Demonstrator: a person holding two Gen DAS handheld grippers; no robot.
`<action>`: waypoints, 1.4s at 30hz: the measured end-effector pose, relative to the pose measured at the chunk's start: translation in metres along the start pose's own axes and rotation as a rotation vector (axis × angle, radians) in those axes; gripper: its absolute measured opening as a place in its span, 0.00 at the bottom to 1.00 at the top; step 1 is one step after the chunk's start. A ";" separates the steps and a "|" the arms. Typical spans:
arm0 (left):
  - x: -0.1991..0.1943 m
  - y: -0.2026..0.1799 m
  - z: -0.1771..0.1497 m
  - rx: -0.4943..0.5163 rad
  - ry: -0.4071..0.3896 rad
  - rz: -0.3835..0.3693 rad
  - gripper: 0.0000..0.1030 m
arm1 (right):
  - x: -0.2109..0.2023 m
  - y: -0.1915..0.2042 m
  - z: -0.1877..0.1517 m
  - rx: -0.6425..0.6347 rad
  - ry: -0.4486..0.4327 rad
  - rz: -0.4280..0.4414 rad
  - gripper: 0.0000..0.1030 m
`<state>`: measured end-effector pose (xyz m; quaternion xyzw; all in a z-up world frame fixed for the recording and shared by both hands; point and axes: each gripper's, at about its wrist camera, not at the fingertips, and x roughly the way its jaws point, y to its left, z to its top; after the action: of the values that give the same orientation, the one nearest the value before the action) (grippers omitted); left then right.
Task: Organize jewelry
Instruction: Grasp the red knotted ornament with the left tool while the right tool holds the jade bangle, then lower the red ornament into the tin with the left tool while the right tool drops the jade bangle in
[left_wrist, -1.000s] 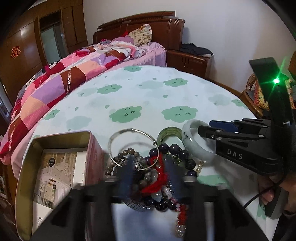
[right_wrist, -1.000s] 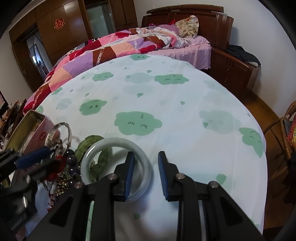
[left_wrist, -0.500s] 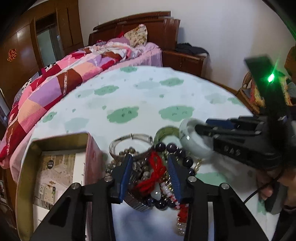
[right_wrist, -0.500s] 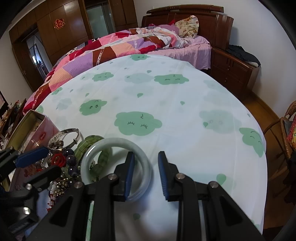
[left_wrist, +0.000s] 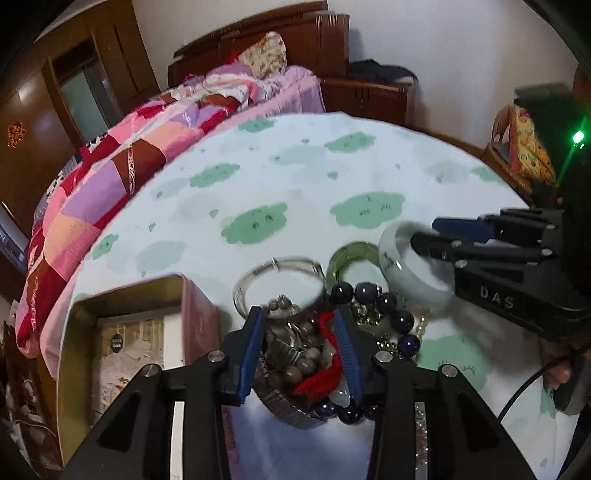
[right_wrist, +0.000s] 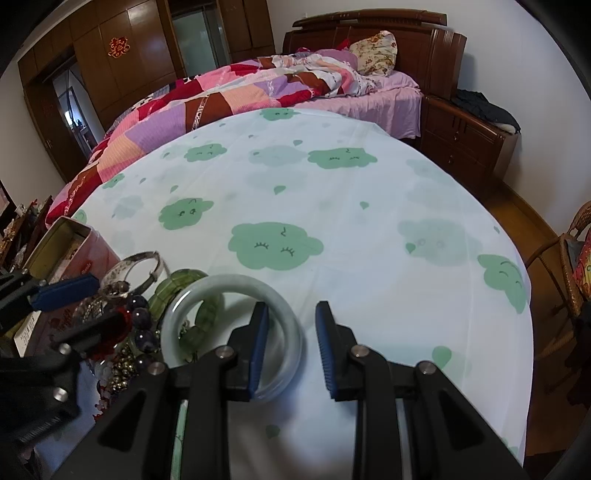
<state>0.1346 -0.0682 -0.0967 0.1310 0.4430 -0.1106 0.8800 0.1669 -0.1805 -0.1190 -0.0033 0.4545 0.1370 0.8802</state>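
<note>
Near the table's (right_wrist: 369, 206) left edge, beside the open tin (left_wrist: 122, 332), the left gripper (left_wrist: 300, 347) spreads around the bracelet pile (left_wrist: 314, 354). Rightward, the right gripper (right_wrist: 291, 339), spread, straddles the pale jade bangle's (right_wrist: 236, 284) rim, one finger inside.

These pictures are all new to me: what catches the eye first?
First, a tangled heap of bracelets on the cloud-print tablecloth, with the left hand-held gripper open around its red cord and beads. Just right of it, the right hand-held gripper straddles the rim of a pale jade bangle. An open tin box sits left of the heap.
</note>
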 end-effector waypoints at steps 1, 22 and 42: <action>0.001 0.002 0.000 -0.018 0.009 -0.002 0.38 | 0.000 0.000 0.000 0.001 0.000 0.002 0.29; -0.023 -0.014 -0.026 -0.071 -0.075 -0.036 0.01 | 0.000 -0.001 -0.001 0.005 -0.002 0.007 0.29; -0.125 0.045 -0.034 -0.271 -0.306 -0.124 0.00 | -0.050 0.002 -0.014 0.005 -0.144 0.104 0.13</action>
<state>0.0505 -0.0046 -0.0093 -0.0345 0.3224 -0.1223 0.9380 0.1279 -0.1918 -0.0871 0.0323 0.3901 0.1813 0.9022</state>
